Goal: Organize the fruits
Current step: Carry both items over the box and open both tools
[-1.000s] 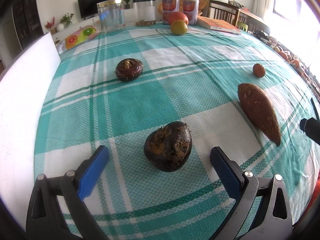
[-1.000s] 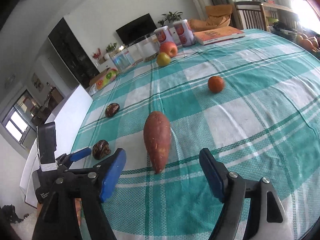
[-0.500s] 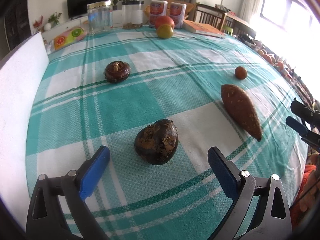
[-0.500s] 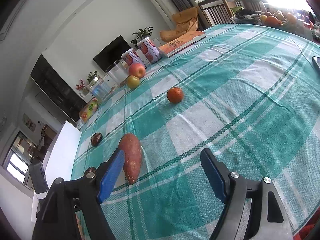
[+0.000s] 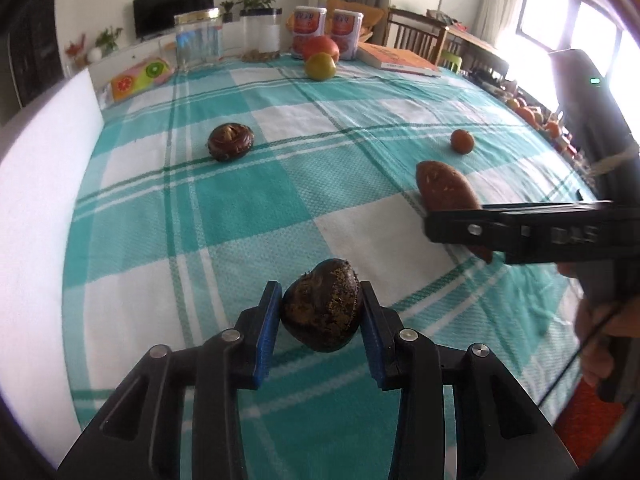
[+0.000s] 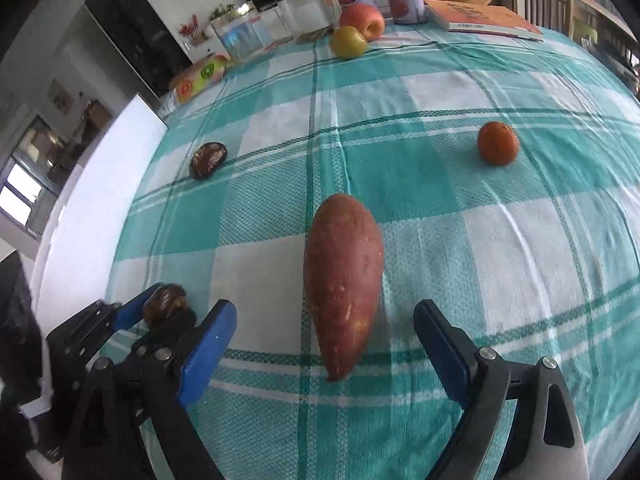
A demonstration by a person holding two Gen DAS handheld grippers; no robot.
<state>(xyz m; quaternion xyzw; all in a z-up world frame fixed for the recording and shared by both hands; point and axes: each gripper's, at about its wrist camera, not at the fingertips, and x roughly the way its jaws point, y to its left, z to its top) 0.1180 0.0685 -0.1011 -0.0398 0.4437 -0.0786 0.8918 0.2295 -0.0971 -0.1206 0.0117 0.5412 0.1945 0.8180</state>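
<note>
My left gripper [image 5: 320,312] is shut on a dark brown taro [image 5: 322,306] near the front of the checked tablecloth; it also shows in the right wrist view [image 6: 166,304]. My right gripper [image 6: 324,344] is open, its blue pads on either side of the pointed end of a sweet potato [image 6: 342,276] that lies on the cloth. A second taro [image 5: 231,142] lies farther back on the left. A small orange [image 6: 497,143] lies to the right. A red apple [image 6: 362,20] and a green apple [image 6: 348,41] sit at the far edge.
Two cans [image 5: 310,28], glass jars [image 5: 198,40], an orange book [image 5: 394,58] and a fruit-print box [image 5: 138,78] stand at the far end. A white board [image 5: 36,184] borders the left side. Chairs and more oranges [image 5: 528,112] are at the right.
My left gripper has closed on the near taro. My right gripper has swung back left and down, so the sweet potato now lies between its open pads.
</note>
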